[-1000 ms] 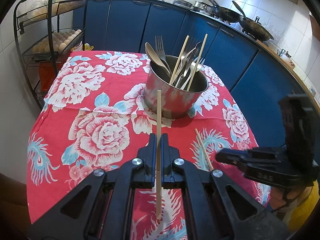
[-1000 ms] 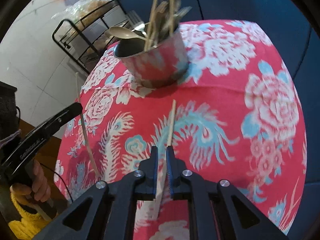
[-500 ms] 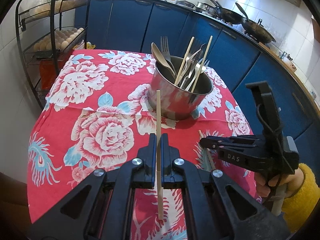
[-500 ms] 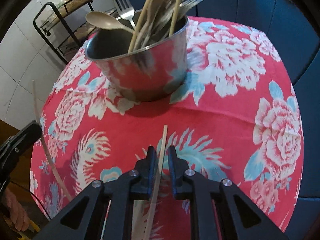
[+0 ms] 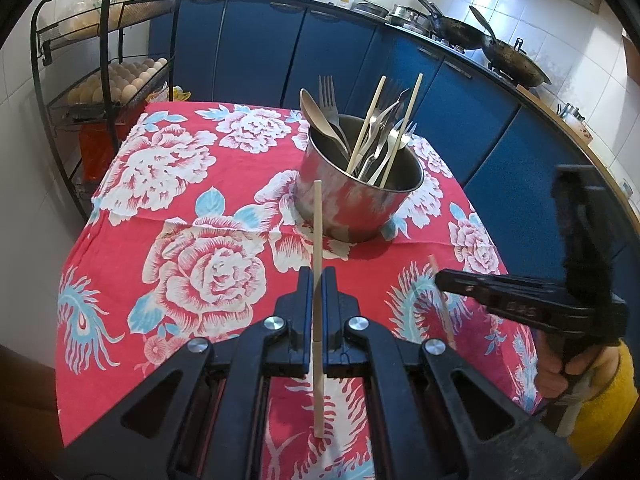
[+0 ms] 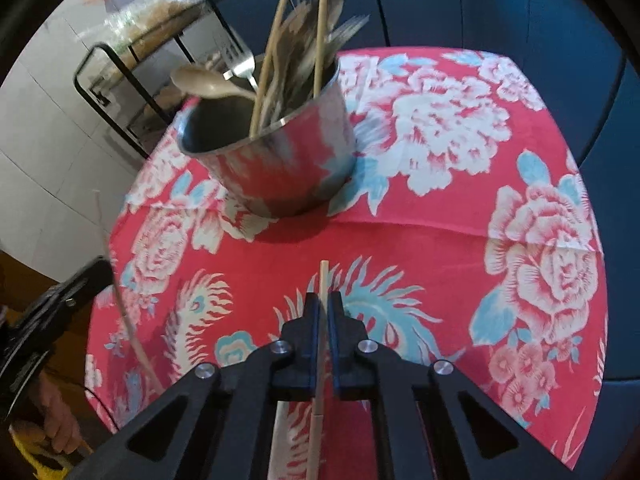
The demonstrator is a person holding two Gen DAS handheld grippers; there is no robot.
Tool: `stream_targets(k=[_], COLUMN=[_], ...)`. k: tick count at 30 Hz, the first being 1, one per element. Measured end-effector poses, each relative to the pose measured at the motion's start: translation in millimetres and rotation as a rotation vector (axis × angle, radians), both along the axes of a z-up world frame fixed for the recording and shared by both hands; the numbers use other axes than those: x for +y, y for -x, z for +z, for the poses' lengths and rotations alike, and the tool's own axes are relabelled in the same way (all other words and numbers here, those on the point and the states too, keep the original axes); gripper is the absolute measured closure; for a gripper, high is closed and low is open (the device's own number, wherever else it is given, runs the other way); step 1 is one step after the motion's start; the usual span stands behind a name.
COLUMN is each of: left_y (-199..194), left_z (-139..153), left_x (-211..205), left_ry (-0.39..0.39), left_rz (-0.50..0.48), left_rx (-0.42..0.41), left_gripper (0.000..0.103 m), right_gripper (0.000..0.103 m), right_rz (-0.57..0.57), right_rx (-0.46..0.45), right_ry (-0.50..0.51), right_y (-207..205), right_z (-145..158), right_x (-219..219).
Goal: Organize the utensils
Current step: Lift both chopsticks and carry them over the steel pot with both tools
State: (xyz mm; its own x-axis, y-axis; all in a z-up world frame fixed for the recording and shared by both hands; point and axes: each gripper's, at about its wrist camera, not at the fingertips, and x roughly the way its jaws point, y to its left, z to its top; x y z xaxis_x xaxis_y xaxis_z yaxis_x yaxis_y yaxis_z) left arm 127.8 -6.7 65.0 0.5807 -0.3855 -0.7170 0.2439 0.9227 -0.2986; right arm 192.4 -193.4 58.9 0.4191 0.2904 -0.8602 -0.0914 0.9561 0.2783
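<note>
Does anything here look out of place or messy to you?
Nothing spilled or broken. The pot stands upright on the cloth, holding forks, spoons and chopsticks. The only strays are two chopsticks, one in the left gripper, one in the right gripper.

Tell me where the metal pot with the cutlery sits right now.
The metal pot stands on the floral tablecloth, far right of centre in the left wrist view, beyond both chopstick-holding claws.

Table under a red floral cloth (image 5: pixel 188 216), steel pot (image 5: pixel 352 208) (holding cutlery) standing on it
</note>
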Motion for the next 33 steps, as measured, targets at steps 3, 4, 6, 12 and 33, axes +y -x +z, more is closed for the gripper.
stream_targets(k=[3,4,6,12,33], left_y=[1,2,2,0,-32], left_z=[5,7,12,25,104], left_x=[-1,-2,-2,-3,-17], left_ry=[-0.003,-0.003,-0.004,-0.012,-0.037], left_rz=[-0.001,-0.001,-0.001,0.000,-0.028], left_rx=[-0.016,-0.021,-0.033,-0.065,-0.239], left_gripper=[0.103,0.103,0.103,0.103,0.103], right_gripper=[0.097,0.097,0.097,0.097,0.097], right_rz=[-0.004,-0.005,-0.006,-0.005,0.017], right_rx=[-0.061,-0.083,-0.141,-0.264,-0.461], right_ry=[-0.039,-0.044,-0.052,-0.102,-0.087], right_y=[13,17,26,38,15], right_z=[17,22,36,65,141], right_x=[-5,-5,-6,-6,-3])
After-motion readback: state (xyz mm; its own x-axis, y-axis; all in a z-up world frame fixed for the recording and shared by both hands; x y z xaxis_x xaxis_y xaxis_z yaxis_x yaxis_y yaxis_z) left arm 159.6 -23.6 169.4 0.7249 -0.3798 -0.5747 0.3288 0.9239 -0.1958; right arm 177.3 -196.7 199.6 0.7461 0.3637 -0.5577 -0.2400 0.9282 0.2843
